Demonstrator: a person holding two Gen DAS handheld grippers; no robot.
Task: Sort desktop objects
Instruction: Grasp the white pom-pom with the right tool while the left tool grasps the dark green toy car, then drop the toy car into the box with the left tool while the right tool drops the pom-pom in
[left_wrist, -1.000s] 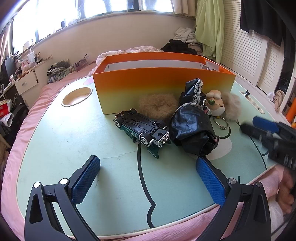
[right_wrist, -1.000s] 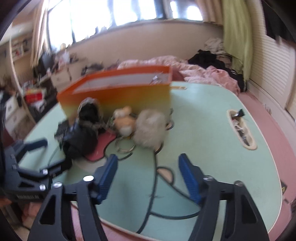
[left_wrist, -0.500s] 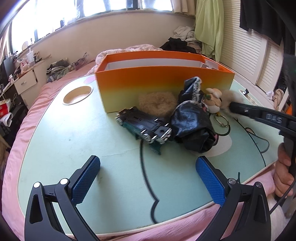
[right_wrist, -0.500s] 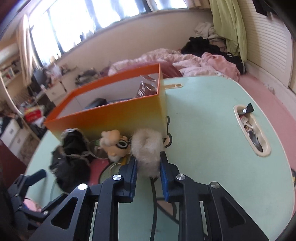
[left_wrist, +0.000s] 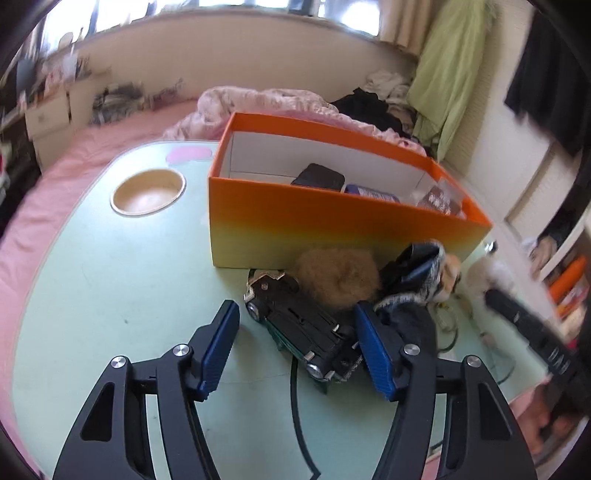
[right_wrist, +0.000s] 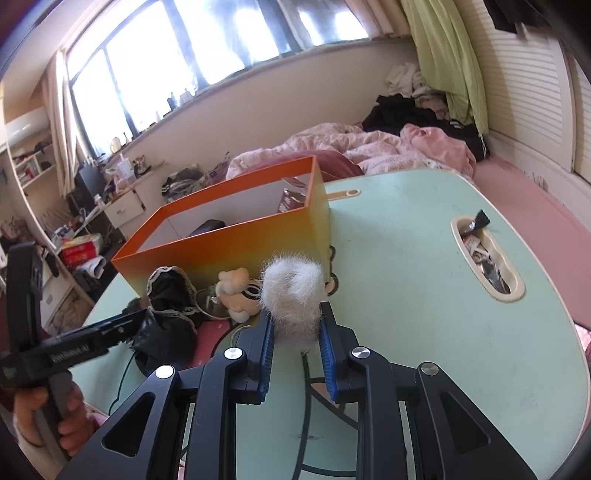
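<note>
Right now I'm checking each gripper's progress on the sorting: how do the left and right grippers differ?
The right gripper is shut on the white fluffy pom-pom; the left gripper presses nothing yet. The left gripper's jaws stand wide and are closing around the black toy car; the right gripper's are nearly together. Both have blue pads and black frames.

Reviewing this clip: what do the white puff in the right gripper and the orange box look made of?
White puff: fluffy faux fur or similar fibre, by the loose hairs sticking out at its edge. Orange box: probably matte cardboard; thin straight walls, sharp folded corners, white inside.
</note>
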